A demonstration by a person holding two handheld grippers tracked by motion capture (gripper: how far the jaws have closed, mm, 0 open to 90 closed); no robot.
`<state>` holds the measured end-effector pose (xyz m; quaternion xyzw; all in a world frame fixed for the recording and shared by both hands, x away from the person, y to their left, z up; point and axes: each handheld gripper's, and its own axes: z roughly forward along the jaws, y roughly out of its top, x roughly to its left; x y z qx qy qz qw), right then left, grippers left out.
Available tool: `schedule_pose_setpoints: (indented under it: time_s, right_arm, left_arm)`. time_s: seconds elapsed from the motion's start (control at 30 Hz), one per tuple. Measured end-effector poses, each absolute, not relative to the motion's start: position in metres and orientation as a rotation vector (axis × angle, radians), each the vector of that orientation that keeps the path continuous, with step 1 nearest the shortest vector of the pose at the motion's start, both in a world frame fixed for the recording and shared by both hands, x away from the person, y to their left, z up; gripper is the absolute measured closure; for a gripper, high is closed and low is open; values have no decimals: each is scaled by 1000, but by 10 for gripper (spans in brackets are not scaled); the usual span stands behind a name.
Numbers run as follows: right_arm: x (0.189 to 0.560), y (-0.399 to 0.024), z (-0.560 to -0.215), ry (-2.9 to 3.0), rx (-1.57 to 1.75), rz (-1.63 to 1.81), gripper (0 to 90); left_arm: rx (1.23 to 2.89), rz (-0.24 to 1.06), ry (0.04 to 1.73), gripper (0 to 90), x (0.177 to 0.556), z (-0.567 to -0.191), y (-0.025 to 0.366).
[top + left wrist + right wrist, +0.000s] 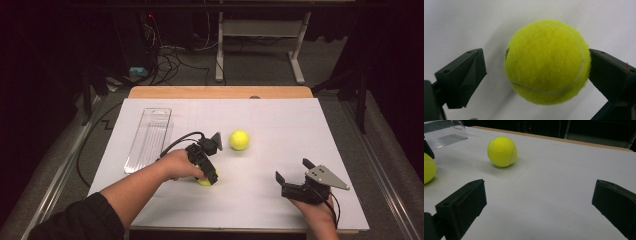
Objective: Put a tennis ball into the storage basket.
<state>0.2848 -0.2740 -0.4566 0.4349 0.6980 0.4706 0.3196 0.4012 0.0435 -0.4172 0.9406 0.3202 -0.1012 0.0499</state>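
Note:
A yellow tennis ball lies on the white table sheet between the jaws of my left gripper. In the left gripper view the right jaw touches the ball while a gap separates the left jaw from it, so the gripper is open around the ball. A second tennis ball rests free near the middle of the sheet, also seen in the right gripper view. My right gripper rests low at the front right, open, with nothing between its jaws.
A clear plastic tube-shaped container lies on its side along the left of the sheet, its end also visible in the right gripper view. The table's wooden far edge borders a dark floor with cables and a desk frame.

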Motion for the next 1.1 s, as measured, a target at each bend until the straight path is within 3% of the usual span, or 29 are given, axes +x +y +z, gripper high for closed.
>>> schedule_pose_setpoints:
  time_s: [0.6, 1.1]
  right_arm:
    - [284, -275, -456, 1833, 1142, 1235, 0]
    - [284, -275, -456, 1828, 1145, 1237, 0]
  left_arm:
    - [2847, -360, 936, 257, 400, -416, 43]
    - [2832, -339, 938, 269, 398, -405, 44]
